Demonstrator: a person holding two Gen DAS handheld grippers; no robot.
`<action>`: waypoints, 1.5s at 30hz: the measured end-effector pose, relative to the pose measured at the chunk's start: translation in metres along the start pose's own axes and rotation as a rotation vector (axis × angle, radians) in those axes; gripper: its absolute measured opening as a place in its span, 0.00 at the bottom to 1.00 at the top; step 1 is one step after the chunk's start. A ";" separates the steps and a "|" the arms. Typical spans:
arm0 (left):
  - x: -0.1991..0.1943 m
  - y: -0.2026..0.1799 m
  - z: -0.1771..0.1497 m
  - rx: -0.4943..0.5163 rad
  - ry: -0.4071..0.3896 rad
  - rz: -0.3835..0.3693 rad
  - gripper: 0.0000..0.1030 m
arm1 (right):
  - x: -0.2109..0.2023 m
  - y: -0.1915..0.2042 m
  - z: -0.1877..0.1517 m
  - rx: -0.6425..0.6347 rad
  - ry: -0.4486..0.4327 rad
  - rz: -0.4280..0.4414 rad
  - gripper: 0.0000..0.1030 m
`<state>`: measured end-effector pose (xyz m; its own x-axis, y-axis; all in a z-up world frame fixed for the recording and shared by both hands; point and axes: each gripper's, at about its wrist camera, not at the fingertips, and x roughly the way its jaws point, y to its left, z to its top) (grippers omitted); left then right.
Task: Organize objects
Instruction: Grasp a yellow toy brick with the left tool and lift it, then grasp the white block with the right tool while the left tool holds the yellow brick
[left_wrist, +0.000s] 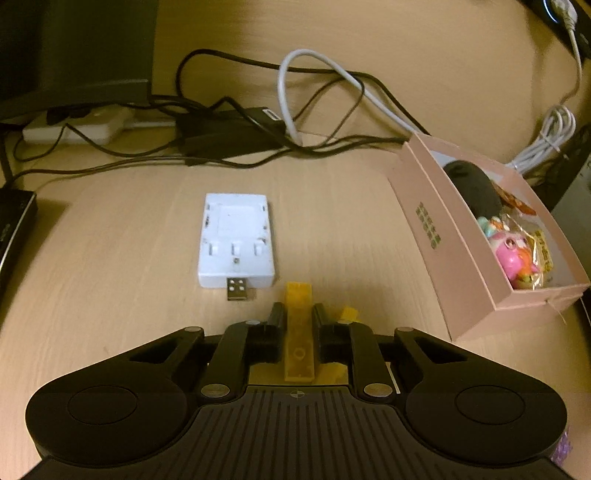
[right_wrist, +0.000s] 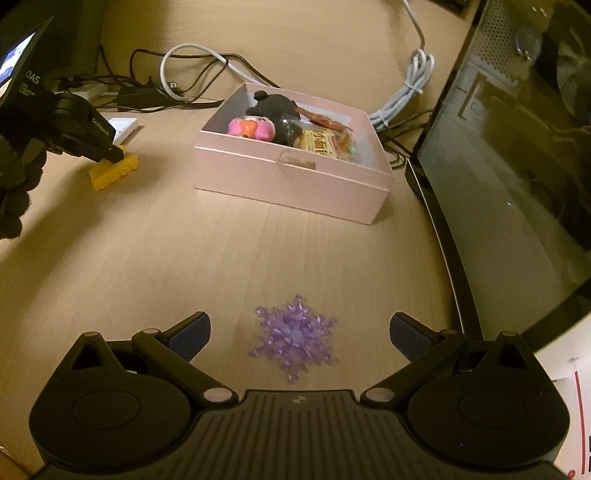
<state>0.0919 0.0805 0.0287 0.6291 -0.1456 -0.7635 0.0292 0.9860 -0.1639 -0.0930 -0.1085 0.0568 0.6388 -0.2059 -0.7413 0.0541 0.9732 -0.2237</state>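
Observation:
My left gripper is shut on a yellow toy brick; in the right wrist view the left gripper holds the yellow brick at the desk surface, left of the pink box. The pink box holds a black plush, a pink toy and snack packets. My right gripper is open, its fingers either side of a purple snowflake ornament lying on the desk.
A white USB charger lies on the desk ahead of the left gripper. Tangled black and white cables and a power strip lie behind it. A computer case with a glass panel stands at the right.

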 end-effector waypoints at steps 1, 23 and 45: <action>-0.001 -0.001 -0.001 0.003 0.002 -0.003 0.17 | 0.000 -0.001 -0.001 0.005 0.001 0.000 1.00; -0.113 0.009 -0.074 -0.045 0.037 -0.071 0.17 | 0.024 0.029 0.027 0.027 0.008 0.266 1.00; -0.186 0.135 -0.110 -0.242 -0.041 0.095 0.17 | 0.146 0.225 0.193 -0.033 0.026 0.311 1.00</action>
<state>-0.1071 0.2320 0.0798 0.6511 -0.0449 -0.7576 -0.2148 0.9465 -0.2408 0.1607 0.1002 0.0205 0.6012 0.0979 -0.7931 -0.1659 0.9861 -0.0040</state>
